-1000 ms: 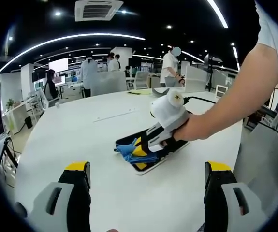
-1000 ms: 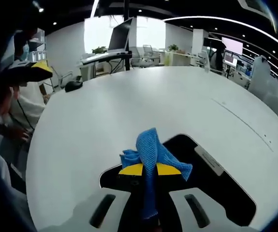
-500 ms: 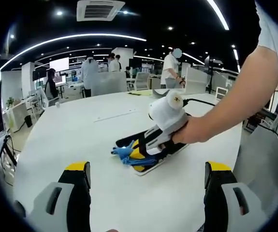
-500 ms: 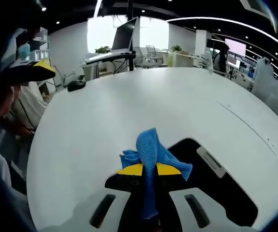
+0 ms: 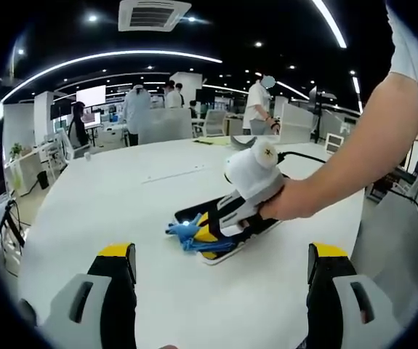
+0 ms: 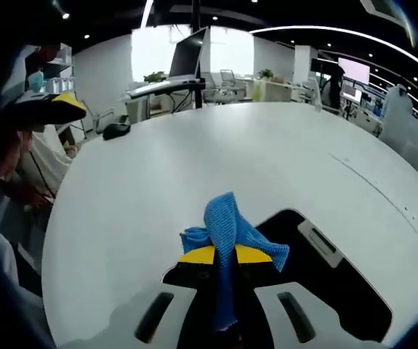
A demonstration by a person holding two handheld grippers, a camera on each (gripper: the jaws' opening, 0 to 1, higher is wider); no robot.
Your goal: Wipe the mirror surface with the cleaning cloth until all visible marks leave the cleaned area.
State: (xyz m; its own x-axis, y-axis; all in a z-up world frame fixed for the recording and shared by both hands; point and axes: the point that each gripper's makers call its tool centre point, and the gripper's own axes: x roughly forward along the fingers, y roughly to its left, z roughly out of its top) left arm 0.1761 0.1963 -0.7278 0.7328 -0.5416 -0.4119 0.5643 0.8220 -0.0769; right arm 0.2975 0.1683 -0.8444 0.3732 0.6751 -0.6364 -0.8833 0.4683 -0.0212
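On the round white surface [image 5: 107,196], flat dark rectangular mirror [image 6: 325,280] under the right tongs [image 6: 224,256], clamped on the bunched blue woven cleaning cloth [image 6: 227,225] at the mirror's near edge. Left tongs [image 5: 223,262] held wide apart, gripping nothing, well short. Likely trouble: unbraced mirror sliding under the stroke, or cloth running off the edge onto bare surface, leaving marks behind.

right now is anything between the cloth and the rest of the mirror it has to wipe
Nothing visible. The right gripper holds the blue cloth at one end of the mirror, and the dark glass beyond it lies bare. The white table around it shows no obstacle either.
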